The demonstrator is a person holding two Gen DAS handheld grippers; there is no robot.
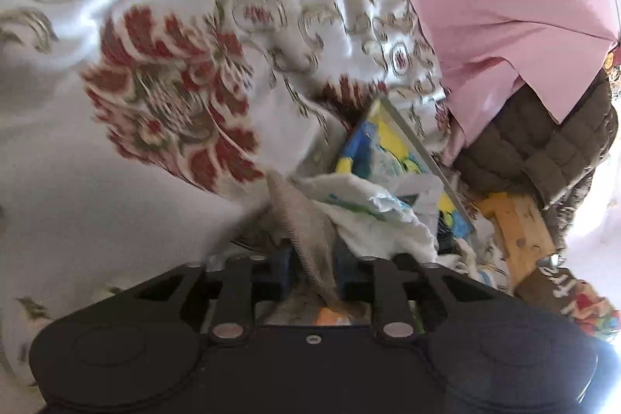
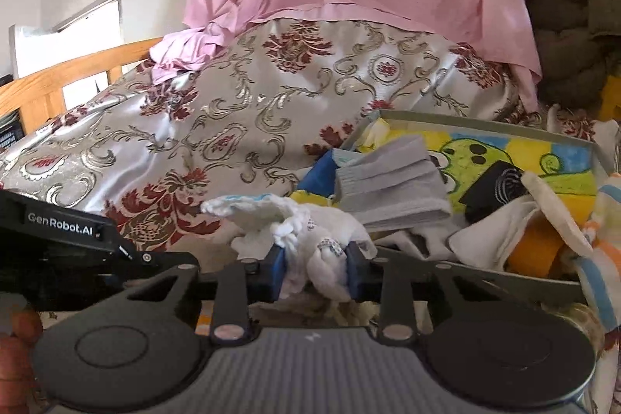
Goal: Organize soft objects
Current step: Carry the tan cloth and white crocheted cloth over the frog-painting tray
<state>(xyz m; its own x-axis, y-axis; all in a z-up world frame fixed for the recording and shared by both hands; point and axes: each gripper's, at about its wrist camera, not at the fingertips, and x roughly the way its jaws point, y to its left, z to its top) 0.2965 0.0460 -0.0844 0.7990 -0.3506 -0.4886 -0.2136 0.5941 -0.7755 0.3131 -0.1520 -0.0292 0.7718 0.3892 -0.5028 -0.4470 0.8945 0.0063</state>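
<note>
Where box rim point(image 2: 485, 127) crowded: scant clearance

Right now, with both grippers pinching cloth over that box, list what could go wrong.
The left gripper holds only a narrow fold of the beige cloth, so it may slip out when lifted.
The right gripper clamps a bunched white cloth that lies against the grey folded cloth; lifting could drag it off the picture box.
</note>
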